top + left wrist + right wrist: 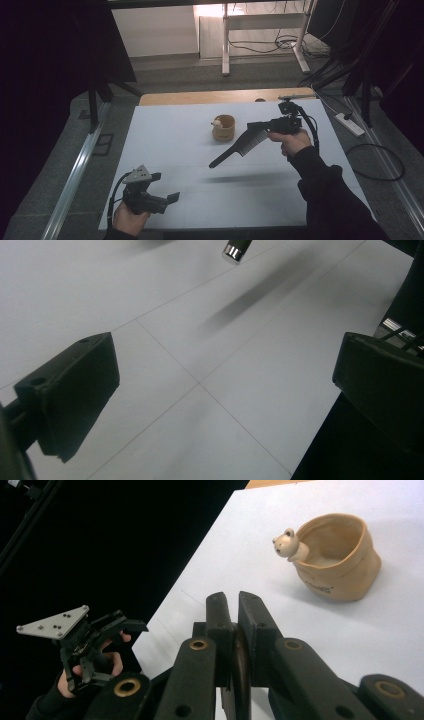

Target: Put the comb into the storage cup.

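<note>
Held up over the white table [165, 135] on the right side: the right gripper [257, 127], jaws pressed nearly together on the toothed end of a black comb [237, 147]. Slanting down and to the left from the jaws, handle end lowest, clear of the surface, with its shadow lying on the table below. Seen from the right gripper view as a thin dark edge [240, 665] pinched between the two black jaws. In the left gripper view, just the shiny tip of the handle [234, 251] at the top edge, with the long soft shadow beneath it.

Beyond the comb, near the middle of the table toward the far side: a small tan cup [224, 127], shaped like a soft sack, upright, with a little bear figure [287, 544] peeking over its rim. Apart from the comb, not touching it.

At the near left corner of the table: the left gripper [167, 192] in a hand [129, 217], grey three-cornered plate on top, jaws wide apart with nothing between them. Pointing across the table toward the right, low over the surface near the front edge. Bare white tabletop with thin seam lines between the open jaws in the left gripper view.

Beyond the table's far edge: a strip of wood [220, 96], then floor, desk legs and loose cables.
</note>
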`<state>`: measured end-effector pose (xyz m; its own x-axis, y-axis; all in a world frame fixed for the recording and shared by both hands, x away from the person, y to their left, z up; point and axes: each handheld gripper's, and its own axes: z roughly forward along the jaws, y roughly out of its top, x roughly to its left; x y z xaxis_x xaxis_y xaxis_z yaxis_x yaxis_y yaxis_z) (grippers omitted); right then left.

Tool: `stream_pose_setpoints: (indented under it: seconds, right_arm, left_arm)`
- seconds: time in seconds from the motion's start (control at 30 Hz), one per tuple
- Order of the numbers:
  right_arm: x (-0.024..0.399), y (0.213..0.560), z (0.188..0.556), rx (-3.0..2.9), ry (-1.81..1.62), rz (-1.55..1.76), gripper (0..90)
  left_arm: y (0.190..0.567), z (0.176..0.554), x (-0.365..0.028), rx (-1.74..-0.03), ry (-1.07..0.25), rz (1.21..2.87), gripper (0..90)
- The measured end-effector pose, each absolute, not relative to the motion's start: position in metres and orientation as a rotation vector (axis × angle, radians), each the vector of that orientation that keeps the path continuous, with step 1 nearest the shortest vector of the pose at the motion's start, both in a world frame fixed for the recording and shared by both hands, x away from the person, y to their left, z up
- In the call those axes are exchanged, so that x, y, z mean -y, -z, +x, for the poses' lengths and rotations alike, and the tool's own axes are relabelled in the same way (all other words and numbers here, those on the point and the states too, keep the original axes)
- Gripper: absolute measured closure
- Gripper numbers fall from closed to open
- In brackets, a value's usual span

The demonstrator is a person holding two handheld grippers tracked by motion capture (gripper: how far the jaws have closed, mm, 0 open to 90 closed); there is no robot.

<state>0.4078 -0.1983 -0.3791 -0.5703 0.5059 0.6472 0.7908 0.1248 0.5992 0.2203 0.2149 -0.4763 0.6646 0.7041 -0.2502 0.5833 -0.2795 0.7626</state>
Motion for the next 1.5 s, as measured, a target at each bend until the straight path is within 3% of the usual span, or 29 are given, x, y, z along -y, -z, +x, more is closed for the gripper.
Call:
stream_pose_setpoints:
  seconds: [1.5]
  right_arm:
    - [0.221,0.359,0.432,2.119,1.507,-1.421,84.6]
  left_arm:
    - [0.479,0.196,-0.241,-1.131,-0.258,1.971,0.0]
